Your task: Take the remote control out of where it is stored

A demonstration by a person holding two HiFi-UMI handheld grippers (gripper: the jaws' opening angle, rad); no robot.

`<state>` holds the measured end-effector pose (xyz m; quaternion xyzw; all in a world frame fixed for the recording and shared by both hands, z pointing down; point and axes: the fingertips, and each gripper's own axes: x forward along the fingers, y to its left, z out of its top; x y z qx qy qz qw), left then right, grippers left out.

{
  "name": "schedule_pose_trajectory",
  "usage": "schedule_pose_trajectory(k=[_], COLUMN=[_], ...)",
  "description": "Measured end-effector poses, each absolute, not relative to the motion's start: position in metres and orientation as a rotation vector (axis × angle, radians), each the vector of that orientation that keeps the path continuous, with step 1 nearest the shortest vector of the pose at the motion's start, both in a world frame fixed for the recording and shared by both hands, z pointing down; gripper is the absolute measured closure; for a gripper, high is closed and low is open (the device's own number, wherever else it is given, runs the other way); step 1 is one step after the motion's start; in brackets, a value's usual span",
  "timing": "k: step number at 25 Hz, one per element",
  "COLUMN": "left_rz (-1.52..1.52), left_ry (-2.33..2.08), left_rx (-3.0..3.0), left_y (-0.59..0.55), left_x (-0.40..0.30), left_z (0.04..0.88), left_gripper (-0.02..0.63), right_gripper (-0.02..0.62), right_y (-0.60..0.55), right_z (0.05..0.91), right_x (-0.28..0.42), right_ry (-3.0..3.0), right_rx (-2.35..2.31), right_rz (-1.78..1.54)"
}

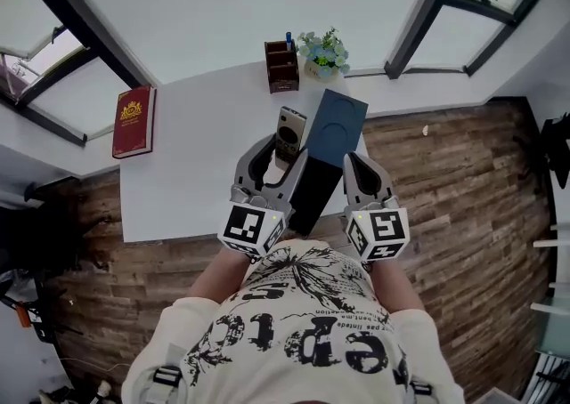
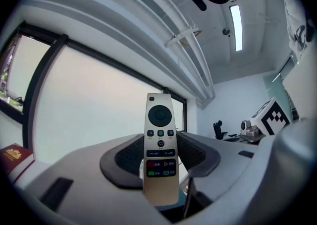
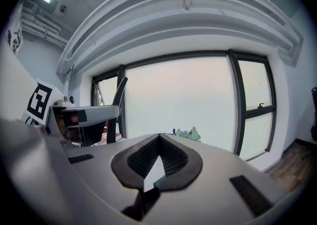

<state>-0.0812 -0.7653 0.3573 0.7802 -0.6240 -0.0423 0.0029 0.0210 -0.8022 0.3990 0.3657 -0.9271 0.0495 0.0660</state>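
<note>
Left gripper [image 2: 161, 155] pinches the remote [image 2: 160, 120] low down, pads [image 2: 130, 158] at its 9 and 3, top poking to 12. Right gripper [image 3: 158, 139] tips are pressed together.

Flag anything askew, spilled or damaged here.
Nothing spilled or damaged. The remote control stands upright in the left gripper. Only the dark blue box, pinched at its edge by the right gripper, slants askew to the white table.

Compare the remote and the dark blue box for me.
The remote is slim and pale gold with buttons; the box is broad, dark blue and plain. The remote stands between the left gripper's wide-set jaws; the right gripper's jaws pinch only the box's thin edge. Both are held up off the white table.
</note>
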Motion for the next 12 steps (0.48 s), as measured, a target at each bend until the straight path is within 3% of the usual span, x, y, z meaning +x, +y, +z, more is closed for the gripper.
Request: schedule_pose_trajectory(k=[12], left_rz=[-0.04], left_ry=[-1.972], left_rx=[2.515], left_y=[-0.763], left_x=[-0.075], left_z=[0.341], left_gripper=[0.388], right_gripper=[0.592], right_y=[-0.796], right_z=[0.386], right_x=[0.014], right_ry=[-2.827], right_rx=[1.161], right_rz=[0.093])
